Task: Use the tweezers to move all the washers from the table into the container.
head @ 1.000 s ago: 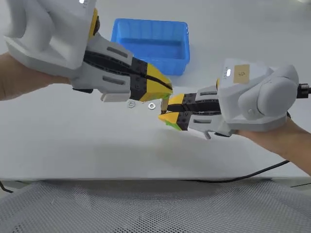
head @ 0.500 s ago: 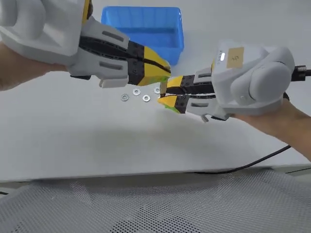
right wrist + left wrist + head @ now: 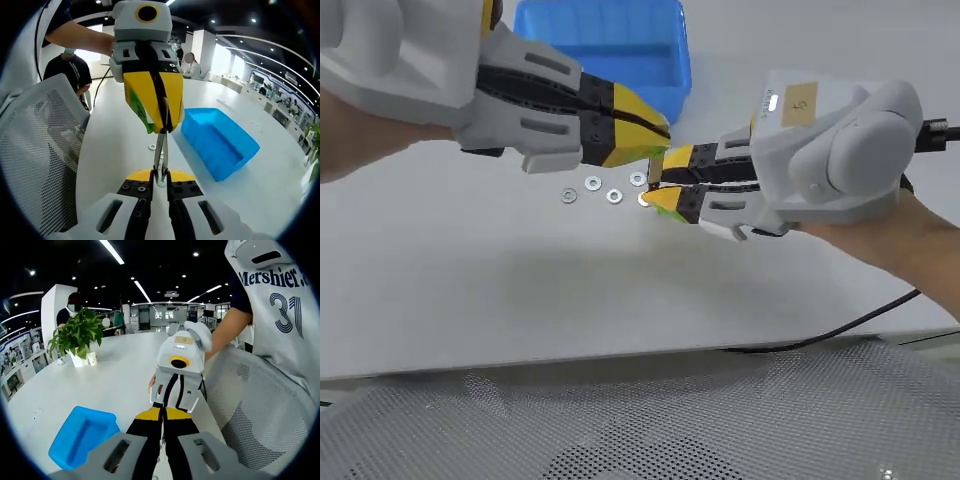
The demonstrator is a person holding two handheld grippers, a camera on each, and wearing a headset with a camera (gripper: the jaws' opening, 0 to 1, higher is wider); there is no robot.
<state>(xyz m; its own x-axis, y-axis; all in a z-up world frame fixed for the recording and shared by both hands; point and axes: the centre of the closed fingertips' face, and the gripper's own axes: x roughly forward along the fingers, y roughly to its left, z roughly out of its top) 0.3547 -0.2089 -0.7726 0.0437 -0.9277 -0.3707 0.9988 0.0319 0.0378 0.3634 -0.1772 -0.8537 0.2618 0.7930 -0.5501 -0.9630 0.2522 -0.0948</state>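
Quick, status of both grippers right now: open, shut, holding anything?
Left gripper: closed, pinching the far end of the tweezers.
Right gripper: closed on the tweezers' near end.

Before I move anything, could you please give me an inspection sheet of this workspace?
Surface: white table, smooth.
Job's things: blue container, no washer seen inside; at least four washers loose on the table; tweezers between the two tools.
Clutter: nothing seen.
Grippers: left tool and right tool tip to tip, both shut on the tweezers, by the washers.
Cables: black cable over the table edge.
Surroundings: mesh chair, potted plant, open office with people.
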